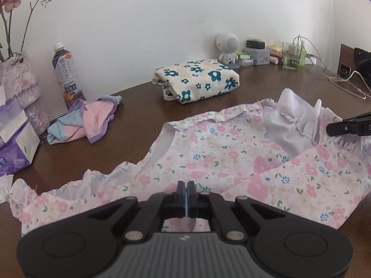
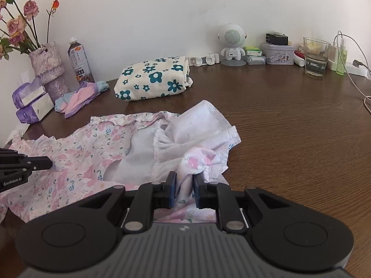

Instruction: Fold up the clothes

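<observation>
One blue-flowered garment lay folded on the counter; the pink floral dress remained unfolded, right gripper fingers pinching its bunched hem, left gripper fingers shut, fabric between them unclear.

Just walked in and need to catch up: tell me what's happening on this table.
A person is folding clothes with a handheld claw in each hand. The right claw is shut on a bunched fold of the pink floral garment spread on the wooden table. The left claw is fully shut at the garment's other side; whether it has pinched cloth is hard to tell. A cream piece with teal flowers already lies folded near the wall, and a pastel garment is still crumpled beside the bottle.
</observation>
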Motion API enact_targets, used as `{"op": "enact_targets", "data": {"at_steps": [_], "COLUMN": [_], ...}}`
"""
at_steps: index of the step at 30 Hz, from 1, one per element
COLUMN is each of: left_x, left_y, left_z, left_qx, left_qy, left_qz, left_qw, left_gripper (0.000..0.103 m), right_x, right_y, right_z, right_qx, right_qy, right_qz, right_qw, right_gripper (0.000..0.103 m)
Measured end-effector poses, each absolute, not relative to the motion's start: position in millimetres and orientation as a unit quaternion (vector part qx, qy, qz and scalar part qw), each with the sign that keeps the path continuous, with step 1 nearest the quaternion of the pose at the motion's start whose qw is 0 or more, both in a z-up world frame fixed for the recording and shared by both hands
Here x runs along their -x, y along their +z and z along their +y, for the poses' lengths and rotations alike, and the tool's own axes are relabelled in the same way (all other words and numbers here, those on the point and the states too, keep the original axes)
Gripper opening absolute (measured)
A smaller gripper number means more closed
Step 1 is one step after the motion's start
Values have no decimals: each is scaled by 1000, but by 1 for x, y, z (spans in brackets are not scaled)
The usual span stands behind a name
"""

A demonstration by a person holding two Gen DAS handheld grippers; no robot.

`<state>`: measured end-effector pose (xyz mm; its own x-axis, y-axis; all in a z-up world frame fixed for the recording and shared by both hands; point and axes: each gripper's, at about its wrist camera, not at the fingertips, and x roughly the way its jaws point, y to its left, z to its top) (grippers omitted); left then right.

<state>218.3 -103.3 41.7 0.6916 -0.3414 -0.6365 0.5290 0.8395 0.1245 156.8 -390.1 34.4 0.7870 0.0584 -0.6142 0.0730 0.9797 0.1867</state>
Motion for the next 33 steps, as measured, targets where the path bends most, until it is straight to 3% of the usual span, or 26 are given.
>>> {"op": "enact_targets", "data": {"at_steps": [12, 19, 27, 29, 33], "left_x": [-116, -69, -128, -141, -167], "left_y": [101, 92, 70, 67, 63], "left_z": [-80, -64, -56, -61, -79], "left_qx": [-141, -138, -20, -4, 0], "left_qy": [-333, -365, -313, -314, -310], "left_qz": [199, 214, 297, 308, 335], "left_qw": [911, 896, 902, 898, 890], "left_gripper": [0, 1, 27, 29, 52], "right_x": [-99, -21, -3, 2, 16], "right_y": [88, 70, 54, 56, 54], "right_z": [-397, -403, -408, -401, -396], "right_qx": [-107, -105, -114, -100, -93], "right_qy": [8, 3, -12, -9, -11], "right_qz": [232, 210, 249, 242, 235], "right_qw": [967, 972, 962, 965, 967], "right_gripper": [15, 15, 19, 19, 18]}}
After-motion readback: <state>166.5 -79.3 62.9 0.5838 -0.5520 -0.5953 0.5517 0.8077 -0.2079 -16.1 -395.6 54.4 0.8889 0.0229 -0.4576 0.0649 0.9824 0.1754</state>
